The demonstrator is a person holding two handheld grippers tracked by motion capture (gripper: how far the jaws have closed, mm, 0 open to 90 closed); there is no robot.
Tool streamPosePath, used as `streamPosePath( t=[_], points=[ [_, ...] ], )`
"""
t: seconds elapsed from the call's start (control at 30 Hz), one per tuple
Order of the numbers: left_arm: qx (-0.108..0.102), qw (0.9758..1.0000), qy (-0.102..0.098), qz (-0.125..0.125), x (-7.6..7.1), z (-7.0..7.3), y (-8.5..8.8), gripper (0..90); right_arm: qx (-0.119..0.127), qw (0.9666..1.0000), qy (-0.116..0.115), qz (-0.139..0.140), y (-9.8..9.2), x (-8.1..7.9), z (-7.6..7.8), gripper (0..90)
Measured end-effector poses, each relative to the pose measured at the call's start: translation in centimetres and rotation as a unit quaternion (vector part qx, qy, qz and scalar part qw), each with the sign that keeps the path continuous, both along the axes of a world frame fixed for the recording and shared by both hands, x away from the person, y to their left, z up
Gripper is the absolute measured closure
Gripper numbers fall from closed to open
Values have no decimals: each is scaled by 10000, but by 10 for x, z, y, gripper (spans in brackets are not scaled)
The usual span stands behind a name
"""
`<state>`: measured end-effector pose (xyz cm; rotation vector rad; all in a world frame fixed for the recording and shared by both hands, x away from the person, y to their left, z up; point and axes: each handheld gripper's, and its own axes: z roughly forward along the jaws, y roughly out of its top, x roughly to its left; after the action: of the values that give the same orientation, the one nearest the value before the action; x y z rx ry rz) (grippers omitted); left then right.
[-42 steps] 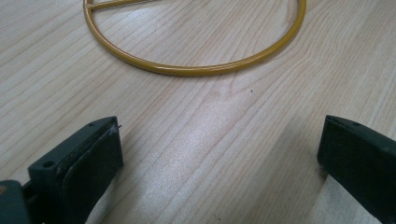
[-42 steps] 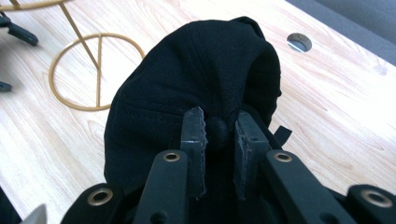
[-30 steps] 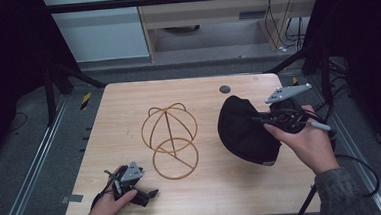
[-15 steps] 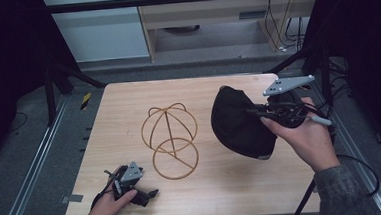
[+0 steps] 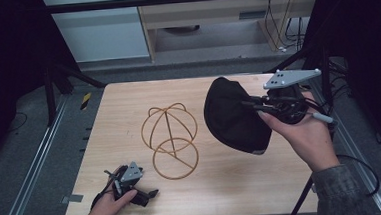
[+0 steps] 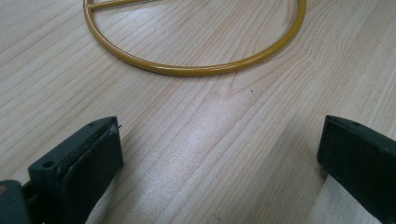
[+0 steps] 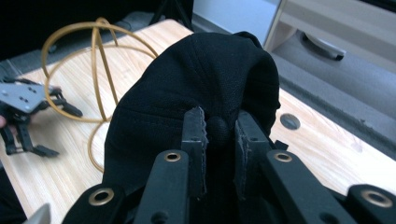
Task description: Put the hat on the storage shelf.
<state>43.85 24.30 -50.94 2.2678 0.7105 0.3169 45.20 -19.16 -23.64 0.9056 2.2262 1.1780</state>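
A black cap hangs in the air over the right half of the table, with my right gripper shut on its crown. In the right gripper view the jaws pinch the cap's top button, and the cap drapes forward. A gold wire hat stand stands upright at the table's middle, to the left of the cap. Its base ring lies just ahead of my left gripper, which rests open on the wood near the front left edge, nothing between its jaws.
The wooden table has a small dark round hole near its far right side. Black frame rails run along both sides. A cabinet stands beyond the far edge. A cable trails from the right gripper.
My right gripper has lifted the cap off the table and carried it up and leftward, toward the wire stand. The left gripper has stayed put.
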Motion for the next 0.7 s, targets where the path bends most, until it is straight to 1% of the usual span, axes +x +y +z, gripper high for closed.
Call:
streamPosePath(
  t=[0.17,0.23,0.3,0.37,0.4,0.5,0.6,0.7],
  points=[
    [0,10000,0,0,0,0,0,0,140,9998,-121,48,7,-3,10,771],
    [0,10000,-1,1,0,0,0,0,163,9997,-141,62,8,-4,11,771],
    [1,10000,-1,1,0,0,0,0,214,9995,-224,104,13,-5,16,771],
    [-1,10000,0,2,0,0,0,0,227,9994,-238,125,14,-5,18,771],
    [0,10000,0,2,0,0,0,0,234,9992,-264,176,18,-6,21,771],
    [1,10000,1,1,0,0,0,0,254,9991,-279,215,21,-6,22,770],
    [6,10000,5,-2,0,0,0,0,300,9987,-299,285,27,-6,24,771],
    [8,10000,7,-3,0,0,0,0,288,9985,-300,357,35,-4,26,771]
  ],
)
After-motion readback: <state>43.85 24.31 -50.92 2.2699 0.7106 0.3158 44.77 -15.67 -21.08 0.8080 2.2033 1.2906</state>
